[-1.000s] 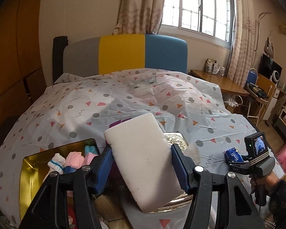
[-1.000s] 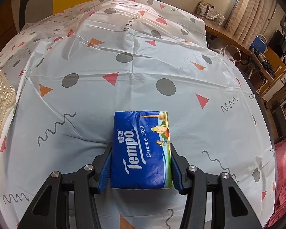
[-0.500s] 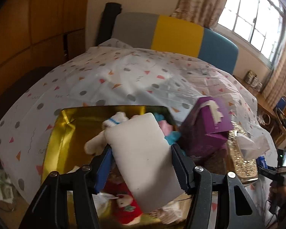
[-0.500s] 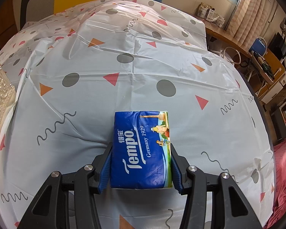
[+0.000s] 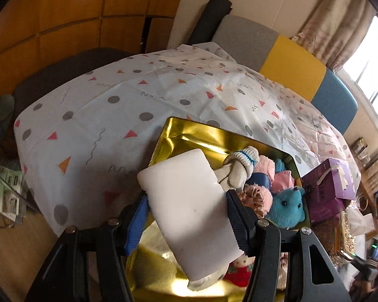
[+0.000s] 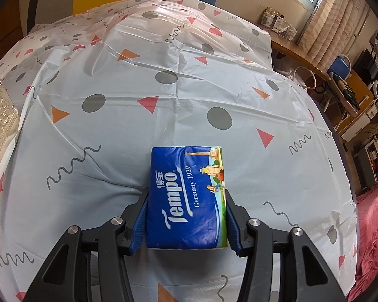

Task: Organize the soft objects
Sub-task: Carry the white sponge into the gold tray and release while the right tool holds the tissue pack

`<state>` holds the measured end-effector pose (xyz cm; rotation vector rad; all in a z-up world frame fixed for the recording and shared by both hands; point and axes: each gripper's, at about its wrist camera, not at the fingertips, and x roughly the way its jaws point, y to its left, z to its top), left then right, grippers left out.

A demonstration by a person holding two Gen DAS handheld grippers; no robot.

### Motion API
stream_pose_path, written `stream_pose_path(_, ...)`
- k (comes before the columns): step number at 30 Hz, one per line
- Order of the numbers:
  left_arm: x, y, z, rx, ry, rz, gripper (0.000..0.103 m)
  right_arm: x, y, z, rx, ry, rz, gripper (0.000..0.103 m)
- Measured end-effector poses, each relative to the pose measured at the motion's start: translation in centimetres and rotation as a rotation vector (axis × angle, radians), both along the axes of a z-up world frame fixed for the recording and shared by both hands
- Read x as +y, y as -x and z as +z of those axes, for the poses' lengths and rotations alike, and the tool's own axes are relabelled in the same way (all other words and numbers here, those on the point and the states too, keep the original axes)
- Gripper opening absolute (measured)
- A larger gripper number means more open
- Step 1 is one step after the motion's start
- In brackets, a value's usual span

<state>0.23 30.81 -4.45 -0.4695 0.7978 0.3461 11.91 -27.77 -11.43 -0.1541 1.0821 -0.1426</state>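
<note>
Left wrist view shows your left gripper (image 5: 186,222) jaws pinching the white sponge (image 5: 189,211) above the gold tin (image 5: 189,133): lower it into the bare corner, clear of the soft toys (image 5: 269,188), while the right gripper (image 6: 186,222) pinches the tissue pack (image 6: 186,196) on the bed (image 6: 113,125).

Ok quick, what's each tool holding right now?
Left tool: closed on the white rectangular foam sponge.
Right tool: closed on the blue Tempo tissue pack.
</note>
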Motion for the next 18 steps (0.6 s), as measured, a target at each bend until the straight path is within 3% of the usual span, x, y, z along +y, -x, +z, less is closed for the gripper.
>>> stream_pose_path(5, -1.7, -3.2, 0.0, 0.035, -0.123, -0.035, 0.061, 0.1, 0.1, 0.0, -0.002, 0.007, -0.002, 0.052)
stream_pose_path(9, -2.5, -4.6, -0.6, 0.048, -0.177, -0.044, 0.062, 0.1, 0.1, 0.0, -0.002, 0.011, 0.000, 0.052)
stream_pose_path(14, -2.9, -6.5, -2.3, 0.098, -0.190, -0.054, 0.063, 0.2, 0.1, 0.0, -0.003, 0.015, -0.001, 0.052)
stream_pose_path(18, -2.6, -7.8, -4.0, 0.150, -0.185, -0.047, 0.071, 0.3, 0.2, 0.0, -0.003, 0.015, -0.003, 0.052)
